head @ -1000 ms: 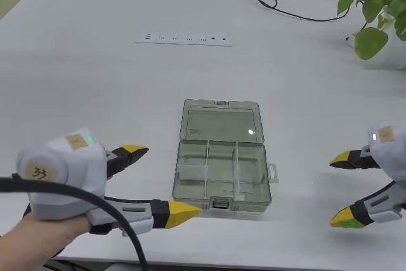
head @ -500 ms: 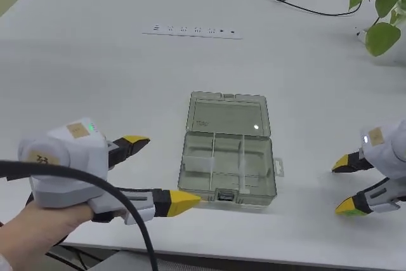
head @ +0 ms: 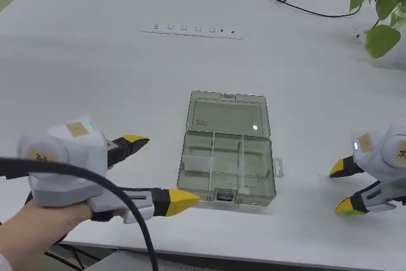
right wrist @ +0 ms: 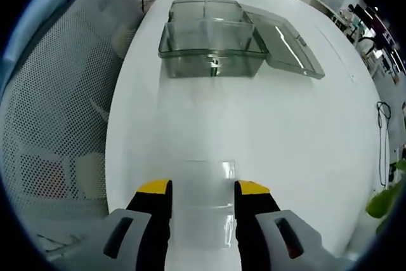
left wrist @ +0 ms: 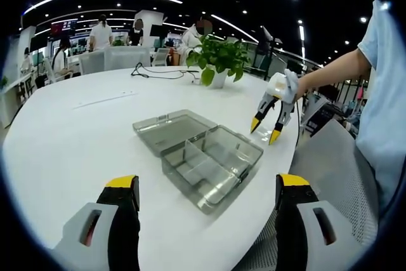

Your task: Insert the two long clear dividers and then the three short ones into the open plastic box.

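Right claw settling over a short divider

My right claw (head: 341, 187) has dropped and narrowed, its jaws apart astride a thin, glassy, flat divider (right wrist: 206, 179) lying on the white counter (head: 95, 80); I judge it's the next short one to go in. Left claw (head: 160, 169) hangs wide, empty. The smoky hard-plastic box (head: 250, 193) sits between the claws, lid (head: 228, 115) flat.

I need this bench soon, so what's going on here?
A person works two handheld grippers at a white table. The open plastic box sits between them with some partitions inside. The right gripper, jaws open, straddles clear dividers lying on the table. The left gripper hovers open beside the box, holding nothing.
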Available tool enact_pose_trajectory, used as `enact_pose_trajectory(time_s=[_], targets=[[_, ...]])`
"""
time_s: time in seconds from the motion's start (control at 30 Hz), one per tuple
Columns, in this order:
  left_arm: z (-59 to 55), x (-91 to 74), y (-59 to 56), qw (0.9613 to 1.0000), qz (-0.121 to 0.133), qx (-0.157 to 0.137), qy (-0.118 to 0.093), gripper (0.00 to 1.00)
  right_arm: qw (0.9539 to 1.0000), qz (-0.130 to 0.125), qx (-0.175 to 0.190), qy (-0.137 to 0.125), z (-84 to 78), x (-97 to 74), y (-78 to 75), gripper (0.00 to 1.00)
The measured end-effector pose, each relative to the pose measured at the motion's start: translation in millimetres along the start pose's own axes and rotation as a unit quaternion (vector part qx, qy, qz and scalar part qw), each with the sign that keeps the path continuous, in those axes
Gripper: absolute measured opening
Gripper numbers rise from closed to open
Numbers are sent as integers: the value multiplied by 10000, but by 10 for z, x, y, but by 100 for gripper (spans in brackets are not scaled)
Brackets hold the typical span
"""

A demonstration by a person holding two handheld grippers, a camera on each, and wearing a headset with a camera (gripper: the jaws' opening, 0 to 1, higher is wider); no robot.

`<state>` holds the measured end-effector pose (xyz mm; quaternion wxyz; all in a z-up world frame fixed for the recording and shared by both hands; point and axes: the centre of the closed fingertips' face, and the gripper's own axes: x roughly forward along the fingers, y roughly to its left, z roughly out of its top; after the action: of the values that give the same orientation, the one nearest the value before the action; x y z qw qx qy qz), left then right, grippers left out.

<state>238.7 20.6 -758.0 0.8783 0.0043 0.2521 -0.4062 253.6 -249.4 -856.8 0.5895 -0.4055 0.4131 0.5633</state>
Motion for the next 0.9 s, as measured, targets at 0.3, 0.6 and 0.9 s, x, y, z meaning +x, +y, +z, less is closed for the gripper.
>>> enact_pose_trajectory(time_s=[0.3,0.6,0.9], targets=[[-22,-4,-11,10000,-22,-42,-17,90,9999,6,-54,86,16,5,-17,33],[-29,10,-41,9999,-81,-67,-17,90,9996,-1,-65,257,21,1,-24,32],[-71,51,-81,9998,-141,-123,-25,89,9998,-145,-41,140,113,-33,-2,32]])
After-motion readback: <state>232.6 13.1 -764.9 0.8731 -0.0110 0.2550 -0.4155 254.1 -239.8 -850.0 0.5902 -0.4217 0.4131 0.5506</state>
